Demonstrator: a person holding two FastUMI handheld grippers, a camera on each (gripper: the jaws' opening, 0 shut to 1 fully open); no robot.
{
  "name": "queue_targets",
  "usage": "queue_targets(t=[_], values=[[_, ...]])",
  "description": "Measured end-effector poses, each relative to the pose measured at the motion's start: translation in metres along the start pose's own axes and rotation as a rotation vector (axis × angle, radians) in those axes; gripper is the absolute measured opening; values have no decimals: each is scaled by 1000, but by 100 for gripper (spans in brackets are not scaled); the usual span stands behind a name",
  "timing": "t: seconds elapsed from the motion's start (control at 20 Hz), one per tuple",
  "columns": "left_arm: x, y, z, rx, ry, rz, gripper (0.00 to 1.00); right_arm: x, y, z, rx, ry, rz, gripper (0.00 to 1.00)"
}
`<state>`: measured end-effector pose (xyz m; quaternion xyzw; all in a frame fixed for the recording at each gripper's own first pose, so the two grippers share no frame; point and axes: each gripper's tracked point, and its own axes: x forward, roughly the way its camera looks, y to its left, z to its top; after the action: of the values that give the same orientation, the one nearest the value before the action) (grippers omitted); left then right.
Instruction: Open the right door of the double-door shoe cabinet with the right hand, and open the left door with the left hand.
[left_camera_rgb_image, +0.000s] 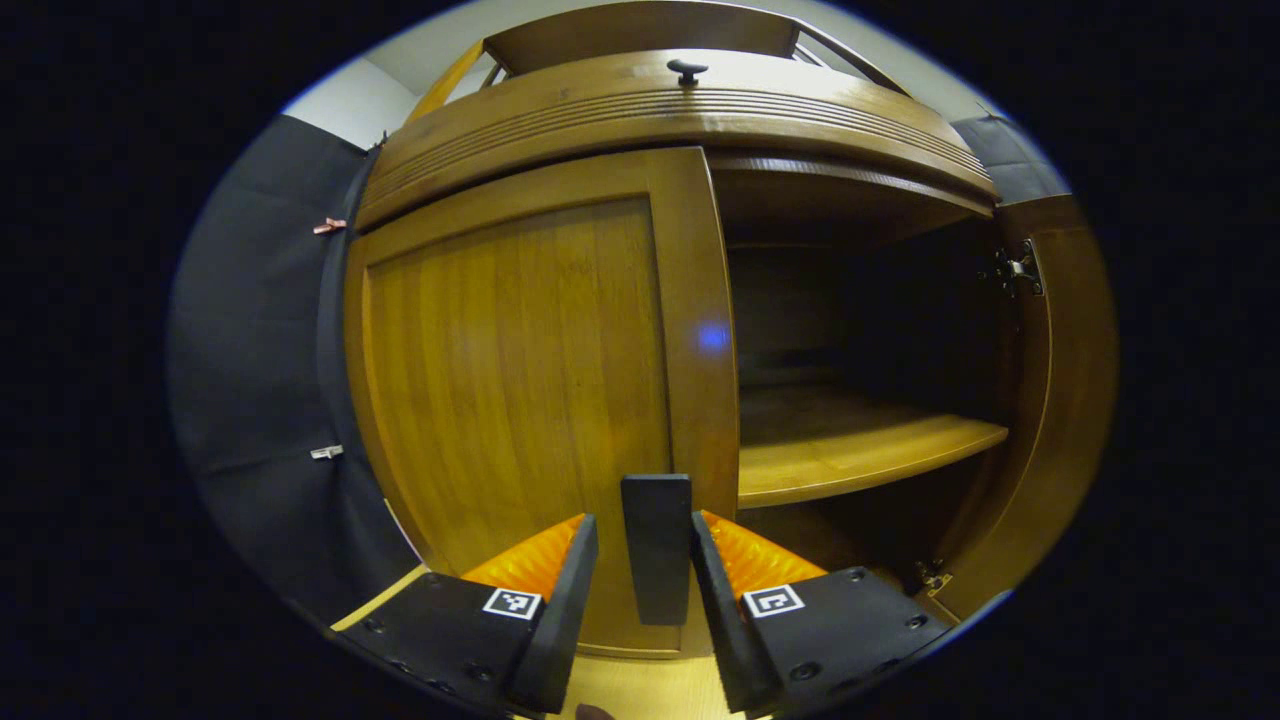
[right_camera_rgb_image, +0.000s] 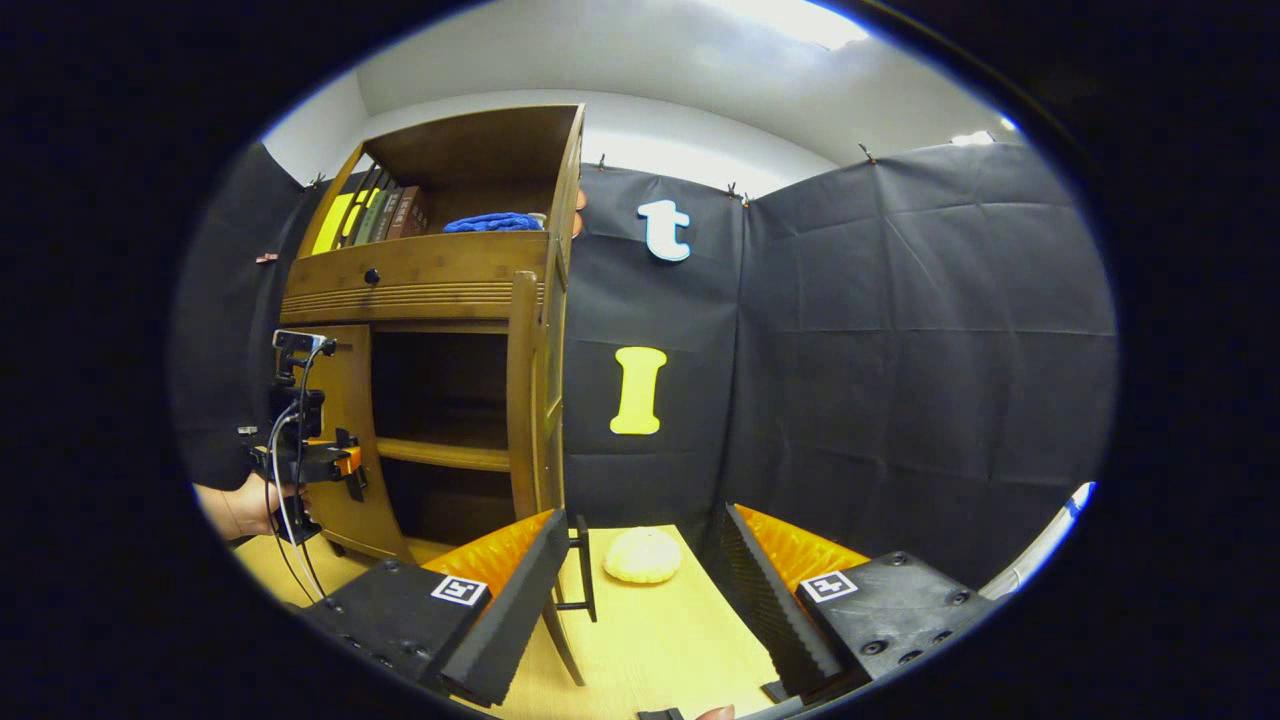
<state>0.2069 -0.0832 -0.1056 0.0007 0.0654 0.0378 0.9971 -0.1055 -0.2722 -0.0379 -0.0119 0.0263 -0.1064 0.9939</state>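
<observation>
The left hand-held gripper (left_camera_rgb_image: 645, 560) has its fingers set either side of the dark upright handle (left_camera_rgb_image: 656, 548) of the left door (left_camera_rgb_image: 520, 400), which is shut directly ahead of it; narrow gaps show on both sides of the handle, so I cannot tell whether the fingers press on it yet. Ahead and to its right the cabinet's open half shows a bare shelf (left_camera_rgb_image: 860, 450). The right hand-held gripper (right_camera_rgb_image: 640, 590) stands wide open and holds nothing; the right door (right_camera_rgb_image: 527, 400) is swung out edge-on ahead and to its left, its handle (right_camera_rgb_image: 582, 565) just beside its left finger. A pale round object (right_camera_rgb_image: 642, 555) lies on the bench (right_camera_rgb_image: 650, 650) between its fingers (farther off). The door looks like stiff, fairly heavy wood on hinges, so the rigid handle is the place to grip, pulling in an arc
</observation>
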Motion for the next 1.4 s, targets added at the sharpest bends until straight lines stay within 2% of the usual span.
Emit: queue_targets(t=[0.05,0.1,0.15,0.4,0.45,0.75,0.8,1.0,1.05,1.4], values=[[4,-2,-2,-4,7,-13,52,-2,-2,0,2,3,-10,98],[4,-4,-4,-5,16,-17,49,-3,-3,0,5,6,-19,98],[6,-4,-4,-4,16,-19,38,-4,-3,1,6,8,-27,98],[-3,-2,-8,-27,48,-54,31,-15,13,6,4,-4,-33,96],[-7,-1,-9,-27,50,-65,33,-18,17,7,-1,-6,-32,96],[-45,13,-12,-27,51,-113,29,-33,47,9,-10,-13,-20,98],[-55,16,-14,-29,53,-124,31,-35,53,9,-6,-13,-14,98],[-85,32,-19,-8,49,-162,31,-36,81,8,3,-11,18,96],[-91,36,-20,-11,49,-169,33,-36,89,8,4,-8,27,98],[-136,74,-29,-7,37,-196,30,-39,142,7,8,-24,98,98]])
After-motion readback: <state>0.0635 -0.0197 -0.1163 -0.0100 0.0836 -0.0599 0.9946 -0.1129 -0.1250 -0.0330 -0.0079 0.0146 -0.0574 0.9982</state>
